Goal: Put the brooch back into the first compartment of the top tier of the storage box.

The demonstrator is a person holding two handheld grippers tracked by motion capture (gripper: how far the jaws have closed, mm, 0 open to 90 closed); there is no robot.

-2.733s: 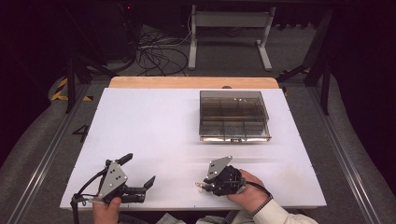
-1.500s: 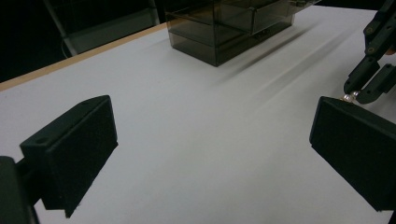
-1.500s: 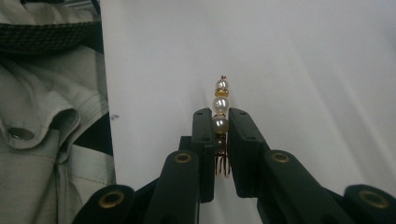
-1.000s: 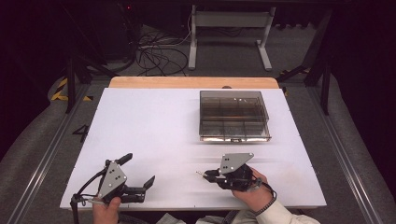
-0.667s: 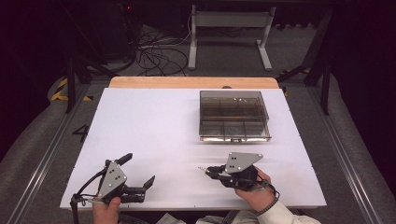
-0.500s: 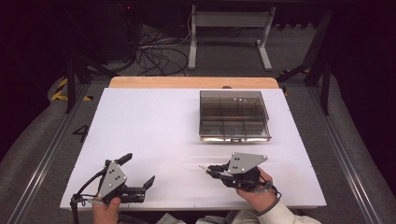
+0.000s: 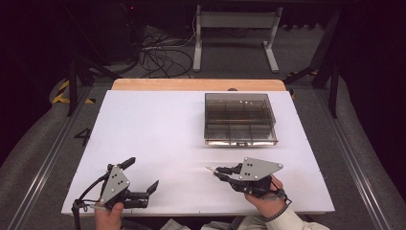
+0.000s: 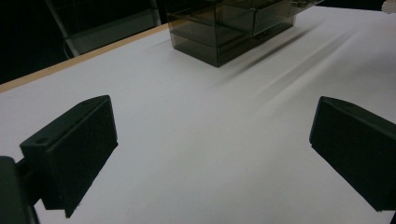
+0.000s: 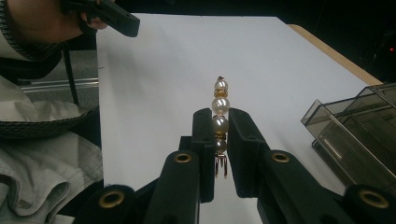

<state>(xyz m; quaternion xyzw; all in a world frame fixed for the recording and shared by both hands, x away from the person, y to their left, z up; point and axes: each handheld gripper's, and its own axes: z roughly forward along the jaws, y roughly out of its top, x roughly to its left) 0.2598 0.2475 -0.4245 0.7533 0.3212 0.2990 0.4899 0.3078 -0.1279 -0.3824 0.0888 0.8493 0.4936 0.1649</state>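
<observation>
Clamping a slim gold hair clip set with white pearls (image 9: 219,119), the right hand-held gripper (image 7: 221,171) has lifted and swung level beside the smoky transparent plastic compartment box (image 7: 240,120) on the white bench (image 7: 158,129), so stowing looks next; the left hand-held gripper (image 7: 143,179) rests, jaws apart

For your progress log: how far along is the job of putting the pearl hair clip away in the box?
Done: the right gripper has the pearl clip pinched in its jaws, above the white table. In hand: carrying it. Left: reaching the smoky compartment box and dropping it in. The left gripper rests open and empty.
</observation>
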